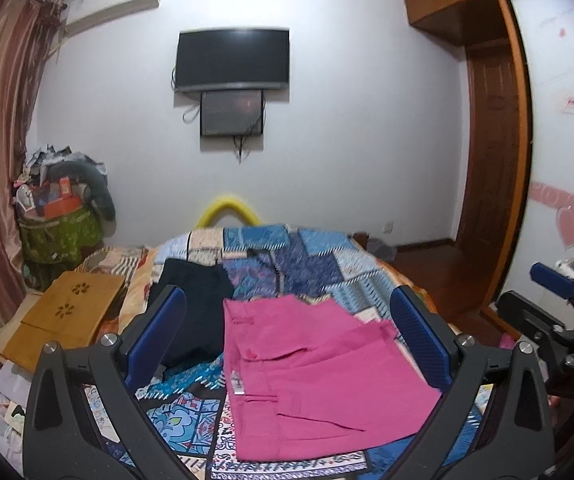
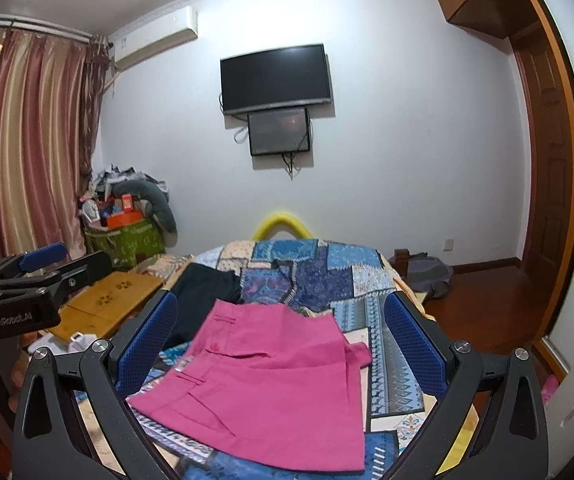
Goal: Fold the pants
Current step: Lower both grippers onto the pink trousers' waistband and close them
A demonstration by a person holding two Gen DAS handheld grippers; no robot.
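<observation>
— White walls, a dark flat television [image 2: 275,78] mounted up high, striped pink curtains [image 2: 27,136] on one side. What covers the bed?

— Blue patchwork quilt [image 2: 329,276], with the folded magenta cotton pants [image 2: 263,384] lying flat on its near part. Same pants [image 1: 307,376] fill the lower middle of the left wrist view.

— Anything beside them?

— Dark navy folded garment [image 1: 195,312] just behind and to their left, touching or nearly so; I cannot tell which. Further left sits a light wooden lap tray [image 1: 67,316].

— And the tools?

— Left gripper [image 1: 287,340] has its blue-padded fingers [image 1: 157,336] spread wide, grasping nothing, held above the pants. Right gripper [image 2: 281,344] is likewise spread apart and empty, its pads [image 2: 415,344] framing the pink cloth without touching it.
</observation>
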